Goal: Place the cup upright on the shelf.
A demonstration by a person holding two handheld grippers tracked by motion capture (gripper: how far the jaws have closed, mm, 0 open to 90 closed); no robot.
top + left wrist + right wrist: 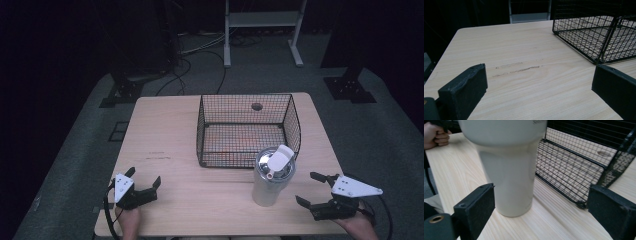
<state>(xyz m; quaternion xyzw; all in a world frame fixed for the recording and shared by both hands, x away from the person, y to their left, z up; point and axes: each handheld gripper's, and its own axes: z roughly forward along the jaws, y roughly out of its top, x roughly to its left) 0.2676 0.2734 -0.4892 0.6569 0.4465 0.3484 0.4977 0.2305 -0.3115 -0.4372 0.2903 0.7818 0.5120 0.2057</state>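
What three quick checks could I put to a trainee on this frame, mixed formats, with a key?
1. True or false: the wire basket has items in it.
2. Which gripper is nearer the white tumbler: A) left gripper B) right gripper?
3. Fill in: the tumbler stands upright on the ___, just outside the basket's near side.

Key:
1. False; only the table shows through its mesh.
2. B; the right gripper view has the tumbler close ahead of its spread jaws.
3. Table.
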